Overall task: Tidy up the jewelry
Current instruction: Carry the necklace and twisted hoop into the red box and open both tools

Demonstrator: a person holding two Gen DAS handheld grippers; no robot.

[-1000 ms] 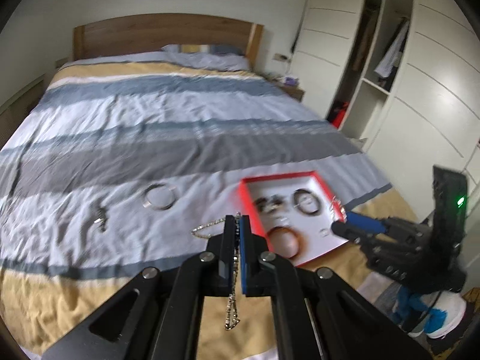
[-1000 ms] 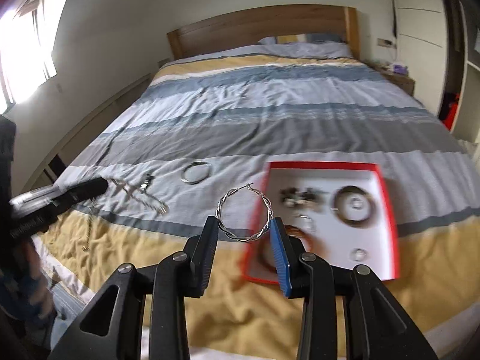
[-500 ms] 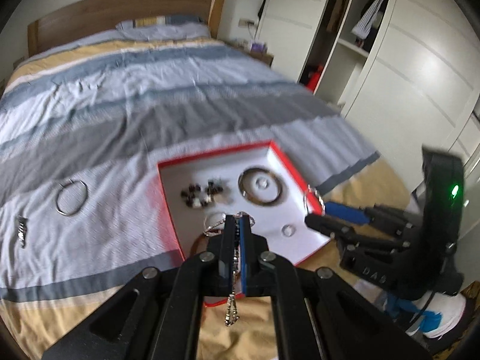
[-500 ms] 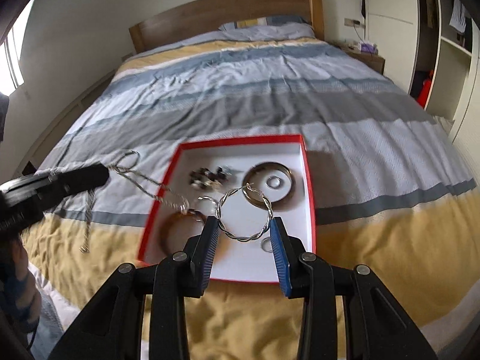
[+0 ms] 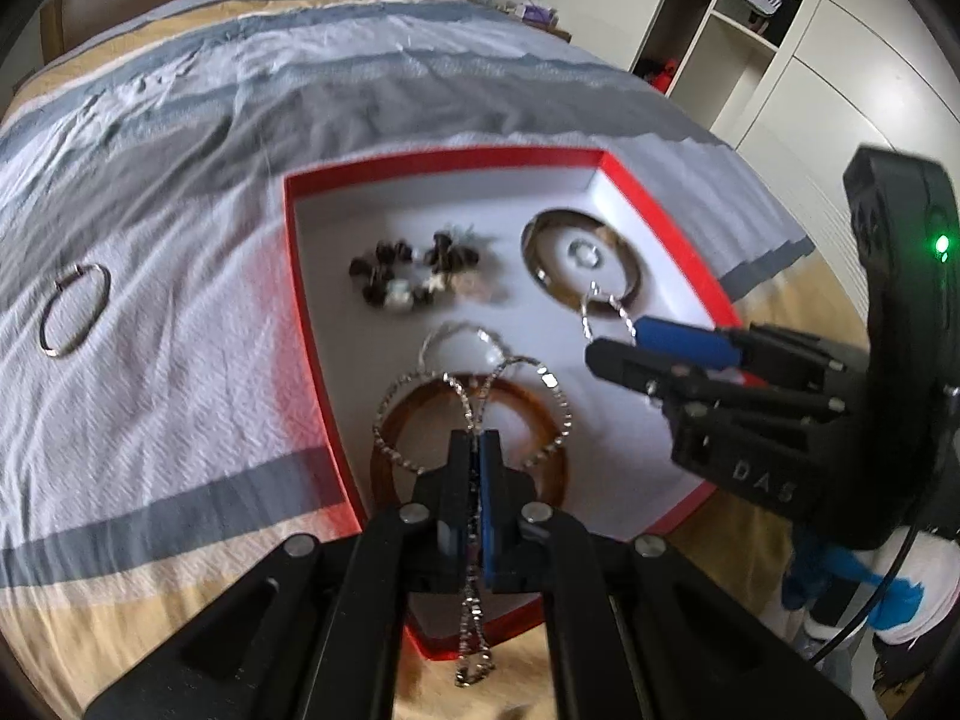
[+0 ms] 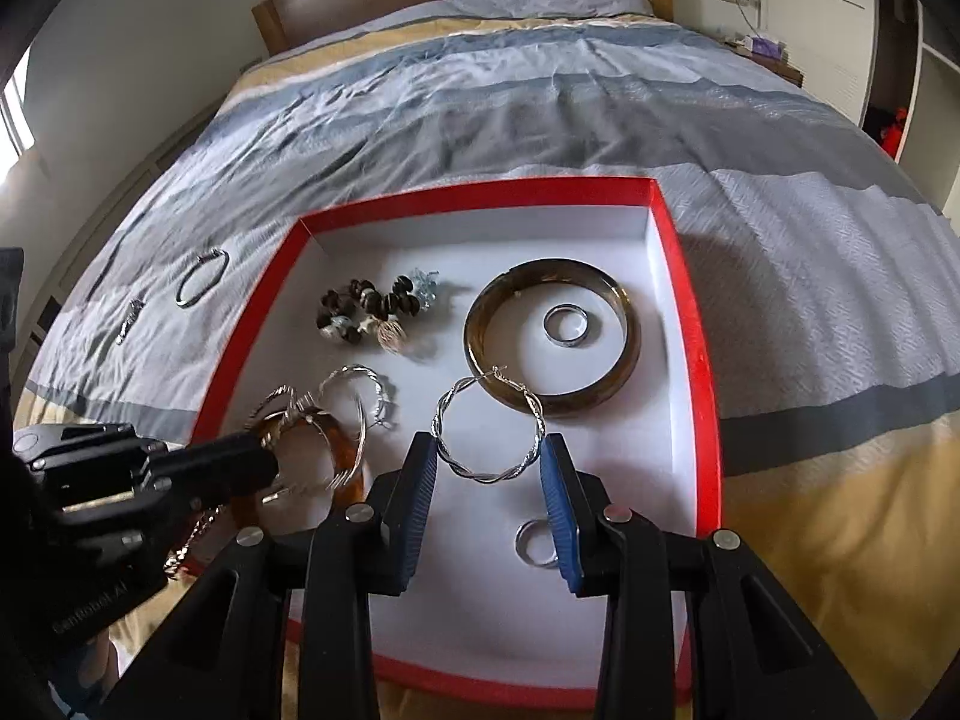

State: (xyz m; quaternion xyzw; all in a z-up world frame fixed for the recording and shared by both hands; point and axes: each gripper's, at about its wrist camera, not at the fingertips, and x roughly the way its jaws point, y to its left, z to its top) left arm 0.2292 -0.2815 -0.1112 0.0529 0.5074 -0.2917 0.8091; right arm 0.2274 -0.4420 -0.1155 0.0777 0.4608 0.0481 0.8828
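The left gripper [image 5: 474, 450] is pinched tight on a thin chain [image 5: 474, 636] that loops out ahead of the pads and dangles below them, over the near-left part of the red box [image 6: 690, 324] on the bed [image 6: 540, 108]. The right gripper [image 6: 489, 468] is part-closed across a twisted hoop [image 6: 489, 429], pads pressing its two sides, over the near middle of the box.

Both pieces hang above things already in the box, and that is where I judge the trouble lies. The chain's loops sit right over the amber bangle [image 5: 540, 420] and just beside another twisted hoop [image 6: 360, 390] — let go here and it may drape across both and tangle. Its tail hangs past the near rim, so part of it could land outside on the cover.

The held hoop is gripped only at two points on a thin springy wire; a little more squeeze may bend it or pop it sideways out of the pads. Released from up here it could bounce onto the brown bangle [image 6: 552, 336] or the small ring [image 6: 534, 543] just by the right pad.

The two grippers are also near each other — a careless turn could hook chain on hoop.

A plain hoop [image 6: 203, 285] and a small clasp-like piece [image 6: 129, 318] lie on the cover to the left, not yet boxed.
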